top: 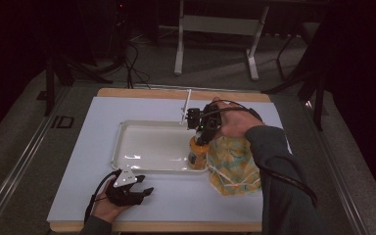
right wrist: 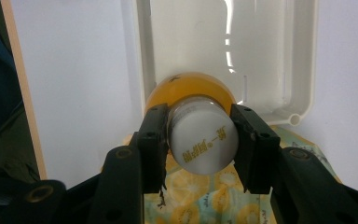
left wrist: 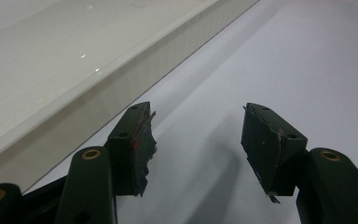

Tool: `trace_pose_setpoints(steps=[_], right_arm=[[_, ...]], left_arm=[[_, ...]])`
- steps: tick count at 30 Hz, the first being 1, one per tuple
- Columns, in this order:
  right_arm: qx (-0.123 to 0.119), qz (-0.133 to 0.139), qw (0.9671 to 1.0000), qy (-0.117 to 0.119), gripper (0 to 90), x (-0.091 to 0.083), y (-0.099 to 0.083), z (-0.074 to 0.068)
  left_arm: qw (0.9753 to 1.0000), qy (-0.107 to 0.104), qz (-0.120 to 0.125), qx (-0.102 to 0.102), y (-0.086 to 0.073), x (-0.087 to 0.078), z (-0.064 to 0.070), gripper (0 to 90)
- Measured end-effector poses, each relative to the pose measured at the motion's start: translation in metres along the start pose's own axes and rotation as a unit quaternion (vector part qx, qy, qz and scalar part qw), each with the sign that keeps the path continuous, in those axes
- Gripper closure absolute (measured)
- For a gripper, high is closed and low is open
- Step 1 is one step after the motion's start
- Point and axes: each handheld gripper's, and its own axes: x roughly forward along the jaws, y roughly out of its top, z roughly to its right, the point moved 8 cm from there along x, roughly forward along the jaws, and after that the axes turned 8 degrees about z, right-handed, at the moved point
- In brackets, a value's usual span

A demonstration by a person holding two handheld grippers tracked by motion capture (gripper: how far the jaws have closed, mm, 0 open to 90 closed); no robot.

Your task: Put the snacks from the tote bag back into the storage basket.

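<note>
An orange drink bottle [top: 197, 154] with a white cap [right wrist: 204, 140] stands upright at the right end of a white tray [top: 142, 128]. My right gripper [top: 203, 128] comes down from above and is shut on the cap; its jaws press both sides of the cap in the right gripper view, with the orange body [right wrist: 191, 88] below them. My left gripper [top: 136, 192] rests low on the white mat near the front edge, just in front of the tray, open with nothing between its pads [left wrist: 142, 142]. The tray wall [left wrist: 121, 70] runs along its left.
A yellow patterned cloth bag [top: 235, 164] lies on the mat right of the tray, under the right forearm; it is also below the bottle [right wrist: 200, 196]. A white stick [top: 185, 107] stands at the tray's far edge. The white mat [top: 93, 147] covers a wooden table.
</note>
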Motion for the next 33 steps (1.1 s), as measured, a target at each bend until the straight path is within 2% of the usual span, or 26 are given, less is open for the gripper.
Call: trace_pose_setpoints(steps=[19,33], right_arm=[[0.001,-0.016,0.9998,0.012,58.8,0.016,-0.005,-0.001],[-0.002,-0.008,0.9999,0.011,56.3,0.019,-0.002,-0.002]], left_arm=[[1.0,-0.001,0.0,-0.001,0.0,0.0,0.0,43.2],[1.0,-0.001,0.0,-0.001,0.0,0.0,0.0,43.1]])
